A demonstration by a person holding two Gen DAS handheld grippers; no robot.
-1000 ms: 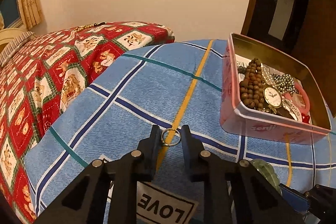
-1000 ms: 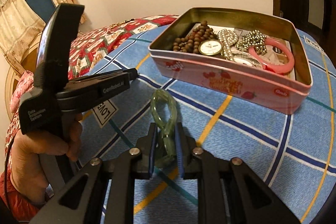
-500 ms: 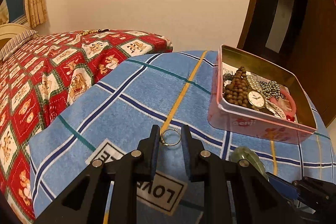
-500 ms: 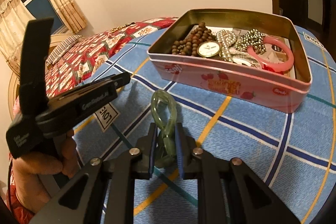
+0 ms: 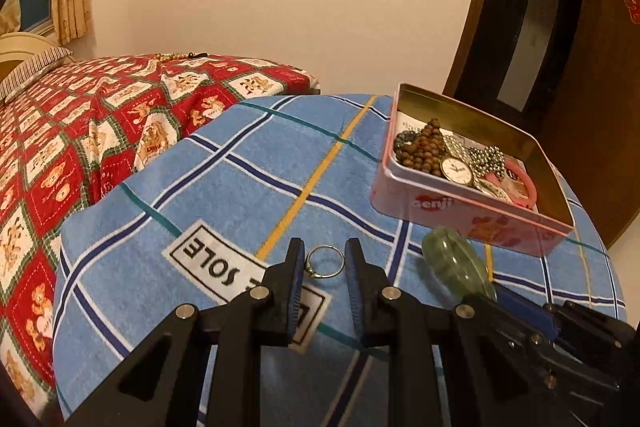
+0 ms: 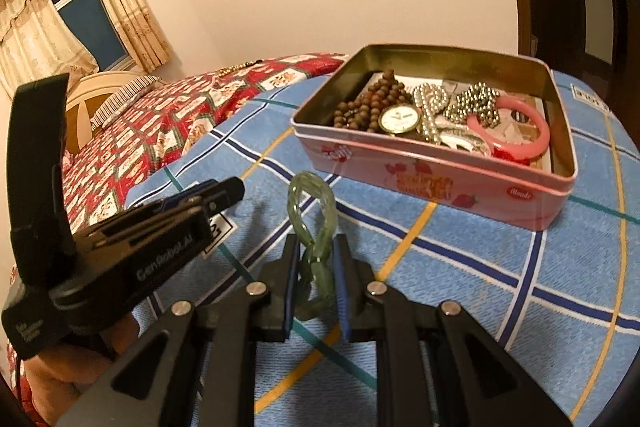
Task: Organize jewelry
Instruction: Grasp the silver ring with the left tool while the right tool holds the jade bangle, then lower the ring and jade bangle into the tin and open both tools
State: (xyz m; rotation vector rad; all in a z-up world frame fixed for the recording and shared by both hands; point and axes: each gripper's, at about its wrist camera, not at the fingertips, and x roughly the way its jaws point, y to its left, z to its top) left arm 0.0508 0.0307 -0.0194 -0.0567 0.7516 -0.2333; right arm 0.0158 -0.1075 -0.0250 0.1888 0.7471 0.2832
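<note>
Held aloft over the blue checked blanket (image 5: 224, 179): small ring (image 5: 324, 261) pinched in left gripper (image 5: 322, 267), green bracelet (image 6: 314, 227) in right gripper (image 6: 316, 269), pink tin (image 6: 436, 179) at two o'clock; thin ring seemingly liable to slip out.

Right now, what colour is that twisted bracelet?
The bracelet is translucent pale green, clearest in the right wrist view.

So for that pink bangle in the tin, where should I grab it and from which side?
Come from straight above: the pink tin's walls block any sideways approach. Pinch the pink bangle across its outer arc on the tin's right, one finger inside the loop, one outside. That stretch lies clear, while the silver bead chain overlaps its left part.
</note>
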